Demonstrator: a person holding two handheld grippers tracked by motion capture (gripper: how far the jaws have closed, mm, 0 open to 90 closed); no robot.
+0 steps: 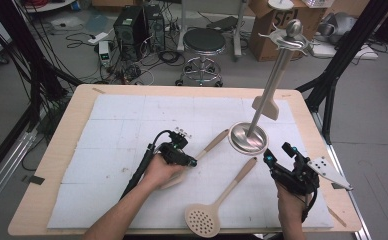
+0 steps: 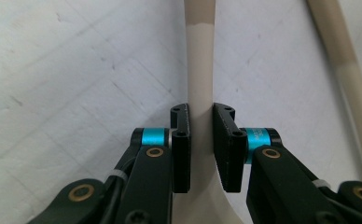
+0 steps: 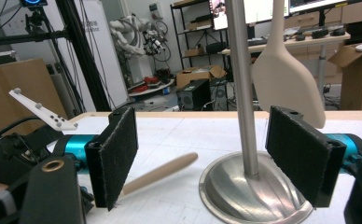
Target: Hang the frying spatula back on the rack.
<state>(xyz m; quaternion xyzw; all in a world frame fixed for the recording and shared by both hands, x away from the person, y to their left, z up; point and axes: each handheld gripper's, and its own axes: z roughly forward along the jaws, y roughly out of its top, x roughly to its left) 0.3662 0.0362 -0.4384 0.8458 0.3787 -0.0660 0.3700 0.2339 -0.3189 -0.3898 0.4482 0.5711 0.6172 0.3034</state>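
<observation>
The work in hand is the hanging of kitchen utensils on the tall steel stand with a round dish base [image 1: 248, 138], and the step now is the grasp of one utensil from the white foam mat [image 1: 117, 125]. The left gripper [image 1: 188, 161] is low on the mat, and in the left gripper view its two black jaws stand on both sides of the narrow neck of the beige plastic utensil with a tan handle [image 2: 200, 93], pads against it, so I judge that the left gripper [image 2: 200, 140] is closed on this neck. The utensil lies flat near the middle of the mat, just left of the stand base. Its long axis runs diagonally: the tan handle end points up and right toward the base, and the wide head is under the person's left hand [image 1: 158, 172], mostly hidden. The right gripper [image 1: 277, 157] waits with jaws wide apart and nothing between the pads; in the right gripper view the steel pole [image 3: 240, 84] rises beyond the open jaws. A beige flat spatula [image 1: 265, 107] already hangs on the stand. A beige perforated skimmer [image 1: 217, 205] lies parallel on the mat, apart from both grippers. The next move, I think, calls for a lift and a turn so that the handle end comes up to a hook at the top, perhaps with the right gripper steadying the stand.
</observation>
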